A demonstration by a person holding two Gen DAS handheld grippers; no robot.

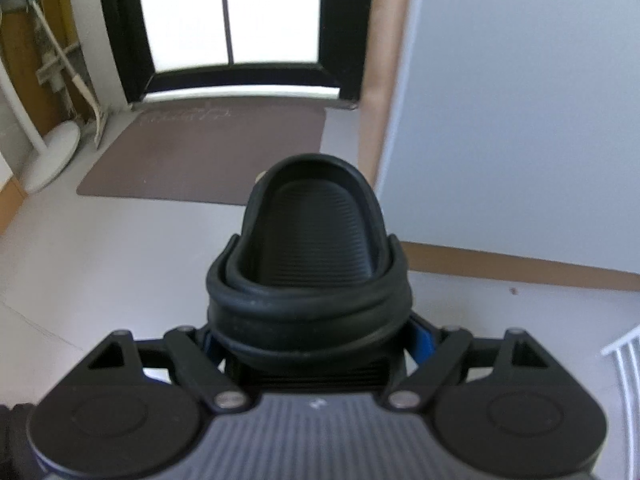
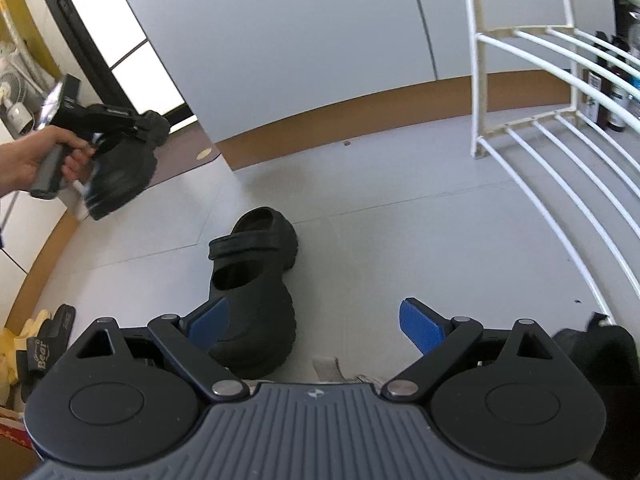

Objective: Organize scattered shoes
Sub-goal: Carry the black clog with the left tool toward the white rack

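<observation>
My left gripper (image 1: 316,340) is shut on a black rubber clog (image 1: 314,236), held by its toe end above the floor with the heel pointing away; its blue pads are mostly hidden by the shoe. The right wrist view shows that gripper and the lifted clog (image 2: 120,178) at the left, in a hand. A second black clog (image 2: 256,280) with a strap lies on the grey floor. My right gripper (image 2: 316,324) is open and empty just above it, its left blue pad (image 2: 208,322) beside the clog's toe end.
A white wire shoe rack (image 2: 552,128) stands at the right, also showing as a corner in the left wrist view (image 1: 626,364). A brown doormat (image 1: 208,152) lies before a glass door. Dark slippers and yellow items (image 2: 44,344) lie at the left. A grey wall (image 2: 280,40) is ahead.
</observation>
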